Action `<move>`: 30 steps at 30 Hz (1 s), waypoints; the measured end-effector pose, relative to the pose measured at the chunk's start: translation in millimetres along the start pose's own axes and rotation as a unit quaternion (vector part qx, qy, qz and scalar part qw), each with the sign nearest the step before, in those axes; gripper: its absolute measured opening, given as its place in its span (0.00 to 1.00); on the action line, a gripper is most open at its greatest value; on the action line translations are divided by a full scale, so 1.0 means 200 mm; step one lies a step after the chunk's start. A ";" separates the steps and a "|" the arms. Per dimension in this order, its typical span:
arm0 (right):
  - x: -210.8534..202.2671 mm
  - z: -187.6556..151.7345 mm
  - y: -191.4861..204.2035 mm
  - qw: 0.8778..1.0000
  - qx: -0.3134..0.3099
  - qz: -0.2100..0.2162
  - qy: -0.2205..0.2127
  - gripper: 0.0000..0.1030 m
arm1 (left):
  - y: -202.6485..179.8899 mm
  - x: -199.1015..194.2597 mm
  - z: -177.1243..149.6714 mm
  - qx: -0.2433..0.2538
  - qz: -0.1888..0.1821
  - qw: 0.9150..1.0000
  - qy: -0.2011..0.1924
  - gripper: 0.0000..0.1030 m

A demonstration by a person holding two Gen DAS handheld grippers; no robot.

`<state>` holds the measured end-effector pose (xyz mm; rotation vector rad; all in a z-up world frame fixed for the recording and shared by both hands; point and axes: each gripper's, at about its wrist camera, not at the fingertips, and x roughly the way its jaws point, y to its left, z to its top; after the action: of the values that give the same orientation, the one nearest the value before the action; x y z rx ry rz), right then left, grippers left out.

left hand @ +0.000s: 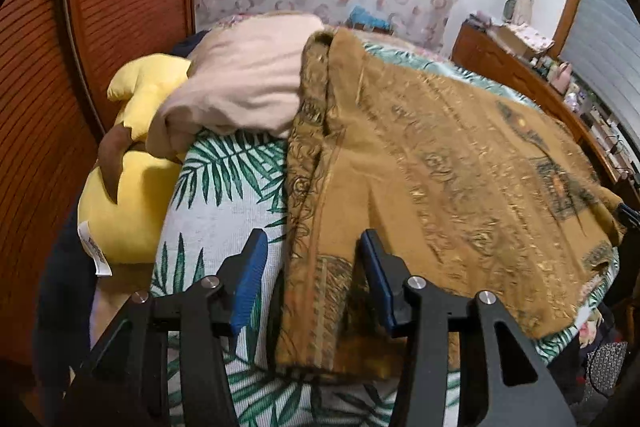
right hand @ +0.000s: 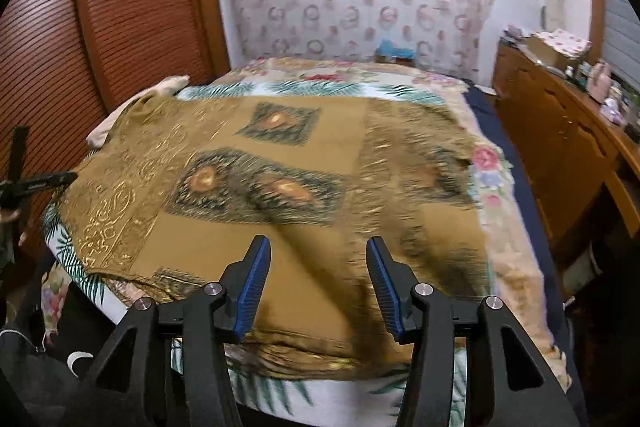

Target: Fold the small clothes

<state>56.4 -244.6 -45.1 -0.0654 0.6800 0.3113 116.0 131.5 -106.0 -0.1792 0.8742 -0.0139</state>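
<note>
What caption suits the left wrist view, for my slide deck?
Open left gripper hovers over the brown patterned garment's edge on a leaf-print bedspread.

Matt brown cloth garment (right hand: 280, 195), ribbed wooden wardrobe door (right hand: 120, 7)

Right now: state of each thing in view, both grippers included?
left gripper: open, over the garment's edge, not gripping
right gripper: open, nothing between its pads
brown patterned garment: spread flat on the bed, side folded in
beige cloth: crumpled beside the garment
yellow plush toy: lying at the bed's edge
</note>
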 end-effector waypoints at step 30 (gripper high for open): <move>0.00 -0.09 -0.16 0.999 0.045 0.007 0.026 0.50 | -1.06 -0.33 0.45 0.174 -0.234 0.953 -0.083 0.06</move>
<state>54.1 -278.6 -60.6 0.0171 0.7456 0.2935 155.7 -57.3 35.9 -0.0523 0.6330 -0.5858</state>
